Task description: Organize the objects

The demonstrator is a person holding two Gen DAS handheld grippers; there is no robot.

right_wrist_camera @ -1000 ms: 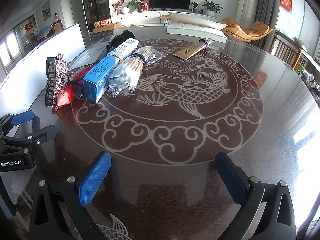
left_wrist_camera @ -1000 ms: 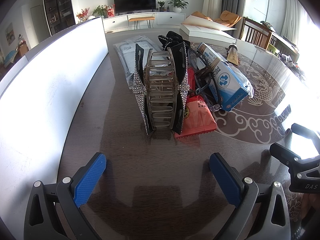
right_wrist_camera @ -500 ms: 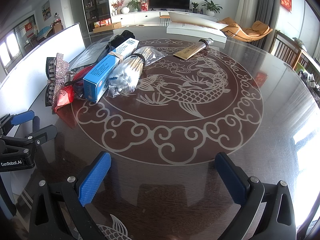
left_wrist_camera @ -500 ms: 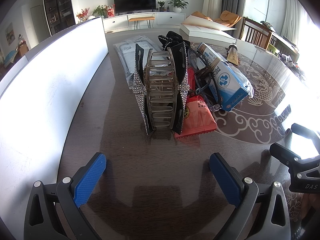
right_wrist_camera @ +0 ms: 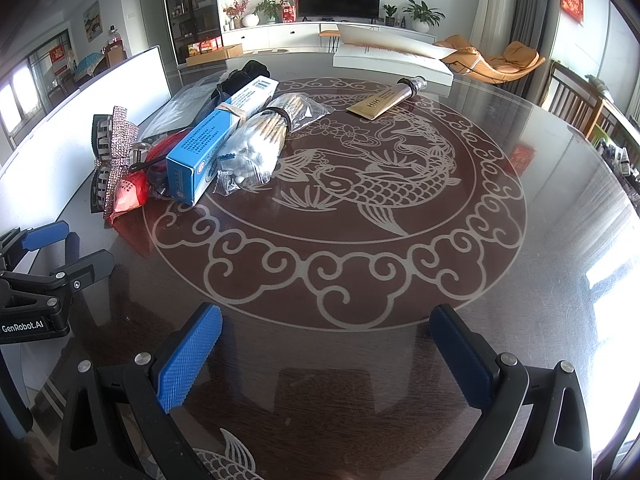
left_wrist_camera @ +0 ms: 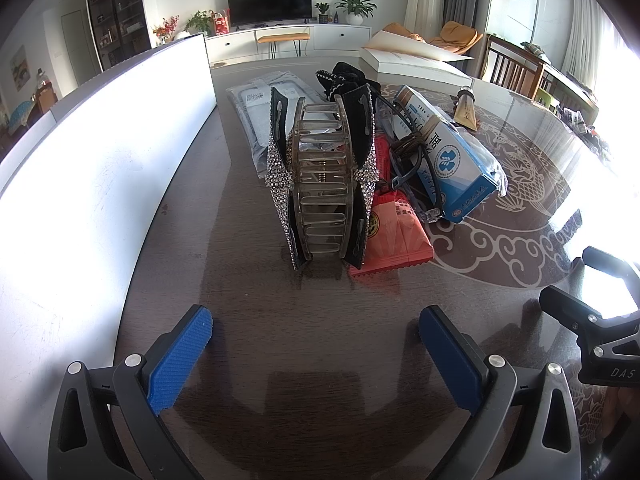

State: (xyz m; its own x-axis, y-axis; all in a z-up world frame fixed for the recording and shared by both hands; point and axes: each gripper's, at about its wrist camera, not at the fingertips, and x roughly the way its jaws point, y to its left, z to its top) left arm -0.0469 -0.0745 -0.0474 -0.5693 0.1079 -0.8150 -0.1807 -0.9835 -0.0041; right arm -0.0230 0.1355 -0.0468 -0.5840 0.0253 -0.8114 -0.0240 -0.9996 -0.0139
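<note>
Left tool and right tool: black frames, silver screws, ribbed blue pads; white "GenRobot.AI" and "DAS" lettering.

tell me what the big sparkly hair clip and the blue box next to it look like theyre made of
The large rhinestone bow hair claw clip: translucent smoky teeth look like hard plastic, its wings black fabric, perhaps velvet, edged with glittering faceted stones. The long blue and white box: thin printed cardboard, judging by crisp folded edges and a slight sheen.
</note>
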